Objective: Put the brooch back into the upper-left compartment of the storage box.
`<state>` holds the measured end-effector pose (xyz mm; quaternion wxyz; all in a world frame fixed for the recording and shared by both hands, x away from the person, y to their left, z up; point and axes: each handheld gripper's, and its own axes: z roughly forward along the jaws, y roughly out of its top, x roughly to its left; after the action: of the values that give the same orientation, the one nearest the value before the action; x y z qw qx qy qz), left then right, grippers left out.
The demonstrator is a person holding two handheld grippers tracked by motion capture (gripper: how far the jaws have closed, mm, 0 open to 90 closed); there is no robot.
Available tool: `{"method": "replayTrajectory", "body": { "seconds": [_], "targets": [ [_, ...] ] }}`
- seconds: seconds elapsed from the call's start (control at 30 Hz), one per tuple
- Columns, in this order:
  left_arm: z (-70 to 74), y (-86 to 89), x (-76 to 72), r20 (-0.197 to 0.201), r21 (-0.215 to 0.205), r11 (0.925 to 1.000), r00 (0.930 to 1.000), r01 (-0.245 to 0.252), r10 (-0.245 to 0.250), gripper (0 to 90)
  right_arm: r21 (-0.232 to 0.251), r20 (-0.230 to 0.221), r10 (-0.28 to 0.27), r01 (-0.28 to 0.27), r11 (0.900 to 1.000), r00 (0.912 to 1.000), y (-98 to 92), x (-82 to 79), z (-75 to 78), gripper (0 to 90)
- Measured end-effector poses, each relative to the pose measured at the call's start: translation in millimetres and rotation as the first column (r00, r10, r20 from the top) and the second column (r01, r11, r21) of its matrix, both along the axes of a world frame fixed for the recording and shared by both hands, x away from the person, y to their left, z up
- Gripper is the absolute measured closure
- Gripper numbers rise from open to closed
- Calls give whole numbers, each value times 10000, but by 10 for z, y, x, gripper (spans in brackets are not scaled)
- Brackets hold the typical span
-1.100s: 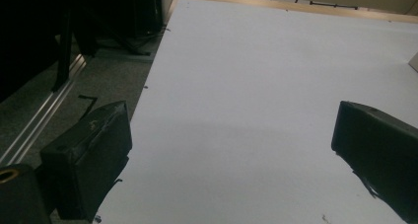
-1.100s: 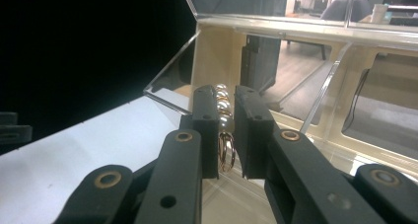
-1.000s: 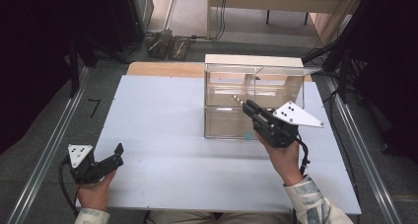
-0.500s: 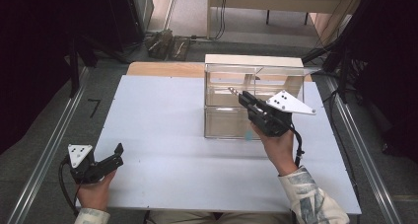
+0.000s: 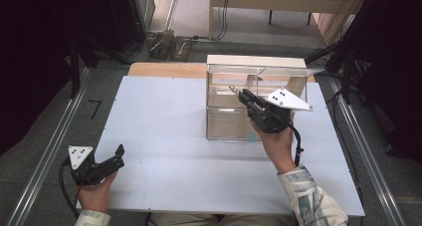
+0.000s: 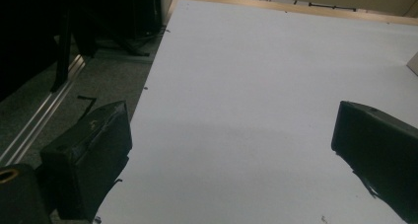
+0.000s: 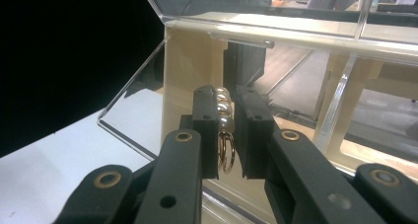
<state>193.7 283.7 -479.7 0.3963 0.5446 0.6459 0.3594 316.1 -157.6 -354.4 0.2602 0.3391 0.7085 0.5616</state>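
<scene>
My right gripper [image 5: 243, 94] is held up in front of the upper part of a clear acrylic box [image 5: 256, 61] at the back right of the table. It is shut on a short string of pearl-like beads [image 7: 224, 109] with a small gold ring [image 7: 226, 154] hanging below them. In the right gripper view the right gripper [image 7: 226, 108] points at the box's open front and its pale back wall [image 7: 190, 61]. The bead end [image 5: 233, 89] sticks out past the jaw tips. My left gripper [image 5: 117, 153] rests open at the front left corner, with nothing between its jaws [image 6: 231, 140].
The white table top [image 5: 164, 121] stretches between the two hands. The box has an upper and a lower compartment with a clear tilted flap [image 7: 133, 110]. Metal rails [image 5: 54, 141] run along both sides of the table; dark floor and cables lie beyond.
My right gripper has risen and moved a little forward and left with the beads, closer to the box's upper compartment. The left gripper has stayed where it was.
</scene>
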Motion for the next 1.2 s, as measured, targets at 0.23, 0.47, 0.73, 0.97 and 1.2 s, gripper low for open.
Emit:
{"method": "replayTrajectory", "body": {
  "seconds": [0.23, 0.47, 0.73, 0.97, 1.2],
  "targets": [
    [0, -3, 1, -3, 8, 10000, 10000, 10, -10, 13, 128, -414, 328, -323, 9994, 9986, 12, 32, -17, 574],
    [0, -2, 1, -2, 9, 10000, 10000, 8, -8, 13, 167, -269, 661, -657, 9977, 9974, 34, -5, -12, 511],
    [0, 2, 0, 10, -9, 10000, 10000, 12, -12, 13, 31, -208, 798, -798, 9968, 9966, 34, -44, -14, 446],
    [1, -2, -1, 3, 9, 10000, 10000, 10, -10, 13, -162, -73, 741, -742, 9971, 9972, 11, -123, -13, 310],
    [2, -5, -1, -7, 15, 10000, 10000, 18, -18, 13, -114, 17, 566, -566, 9983, 9984, -69, -224, -66, 209]
  ]
}}
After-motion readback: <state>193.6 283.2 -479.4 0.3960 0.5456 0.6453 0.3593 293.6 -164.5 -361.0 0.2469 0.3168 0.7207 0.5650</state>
